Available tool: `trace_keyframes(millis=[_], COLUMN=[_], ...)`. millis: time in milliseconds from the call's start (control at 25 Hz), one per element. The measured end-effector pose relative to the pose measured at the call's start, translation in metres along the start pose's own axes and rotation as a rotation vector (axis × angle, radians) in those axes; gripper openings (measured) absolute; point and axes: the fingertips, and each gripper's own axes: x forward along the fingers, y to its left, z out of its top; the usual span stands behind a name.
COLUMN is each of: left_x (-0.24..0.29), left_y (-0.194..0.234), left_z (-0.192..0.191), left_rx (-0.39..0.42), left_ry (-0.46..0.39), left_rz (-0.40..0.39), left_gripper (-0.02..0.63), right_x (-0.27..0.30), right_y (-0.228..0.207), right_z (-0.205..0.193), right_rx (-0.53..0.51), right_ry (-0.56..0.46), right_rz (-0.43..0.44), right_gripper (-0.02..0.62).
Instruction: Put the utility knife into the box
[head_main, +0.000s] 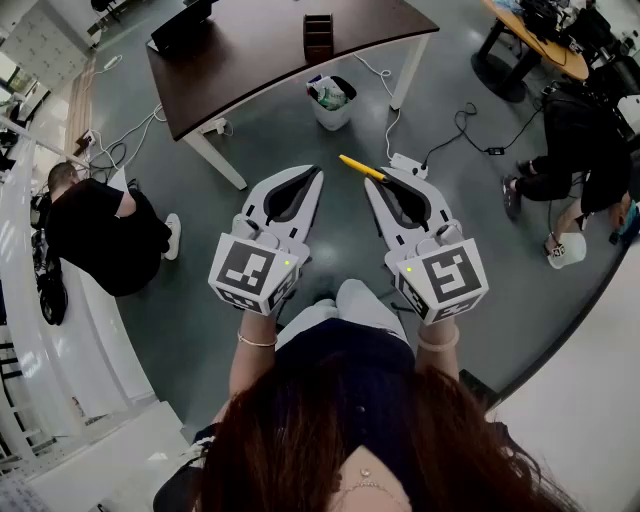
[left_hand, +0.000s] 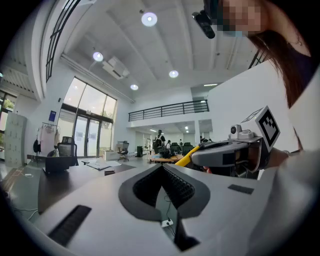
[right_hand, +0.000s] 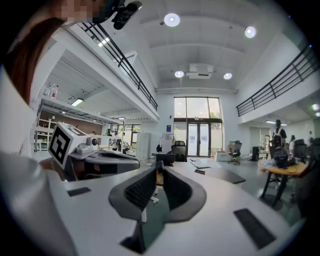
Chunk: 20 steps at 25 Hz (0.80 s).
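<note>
Two tongs: left tongs (head_main: 312, 178) pinched together, empty; right tongs (head_main: 374, 183) clamp yellow utility knife (head_main: 358, 166) by its end. Probably light, stiff, slick; a mid-body hold looks steadier.

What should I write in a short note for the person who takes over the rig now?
Left gripper: shut, empty.
Right gripper: shut on the knife, whose yellow end sticks out past the tips.
Box: on the dark table ahead, apart from both grippers.
Done: knife is in the grip.
Left: carry it to the box and put it in.
</note>
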Motion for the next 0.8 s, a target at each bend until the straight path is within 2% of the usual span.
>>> trace_keyframes(millis=[600,800], left_x=[0.002,0.018], left_y=[0.001,0.003], left_z=[0.003,-0.001], left_rx=[-0.028,-0.038], left_ry=[-0.004,0.003], left_rz=[0.007,0.016], left_gripper=[0.001,0.002], right_x=[-0.002,-0.001], right_y=[-0.006,-0.021], right_z=[0.002,-0.002], right_rx=[0.006,0.015], right_ry=[-0.009,-0.008], right_rz=[0.0,0.008], right_gripper=[0.052,0.052])
